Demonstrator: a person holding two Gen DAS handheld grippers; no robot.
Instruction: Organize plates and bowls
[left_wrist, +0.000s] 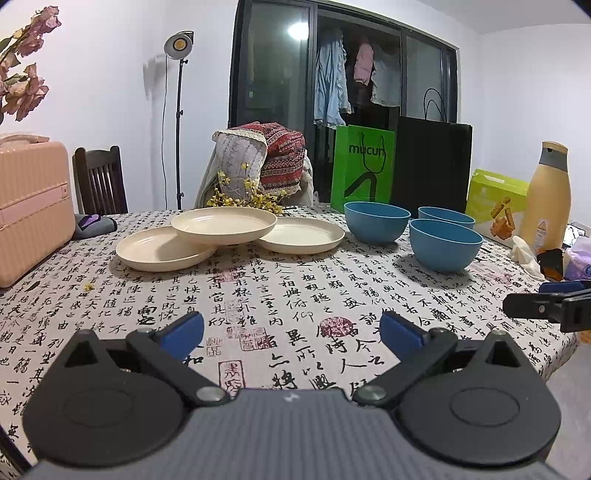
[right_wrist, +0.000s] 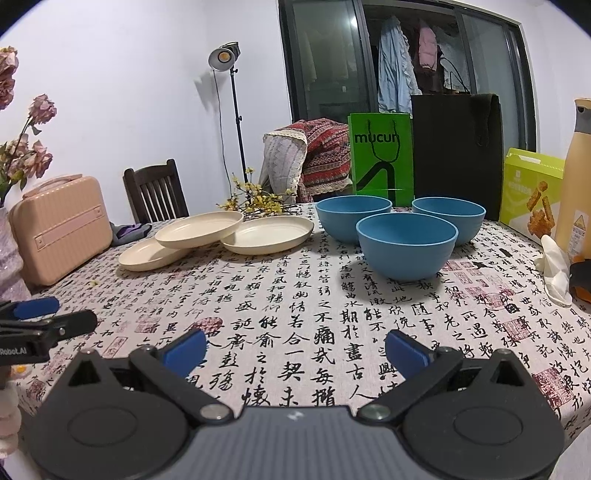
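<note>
Both my grippers hang low over the near side of the tabletop (left_wrist: 295, 295), fingers spread wide and holding nothing: the left gripper (left_wrist: 291, 334) faces the plates, the right gripper (right_wrist: 295, 349) faces the bowls. Three cream plates (left_wrist: 224, 224) lie toward the far left, the middle one propped on the rims of the two beside it and tilted a little; three blue bowls (right_wrist: 406, 243) stand apart from each other toward the far right. I judge them light, stiff, plastic-like ware with smooth, somewhat slippery walls, unlikely to shatter but quick to skate on the cloth if I nudge them. The raised rim of the top plate is my best hold, one finger under its overhanging lip; for a bowl I would pinch the rim wall, one finger inside. The middle of the cloth before me is open and gives room to stack. The far edge is crowded: a green bag (right_wrist: 380, 158), a black bag (right_wrist: 456, 147), a tall bottle (left_wrist: 548, 195) and a snack box (right_wrist: 532, 192) stand close behind the bowls, so I would draw things toward me rather than push them back
</note>
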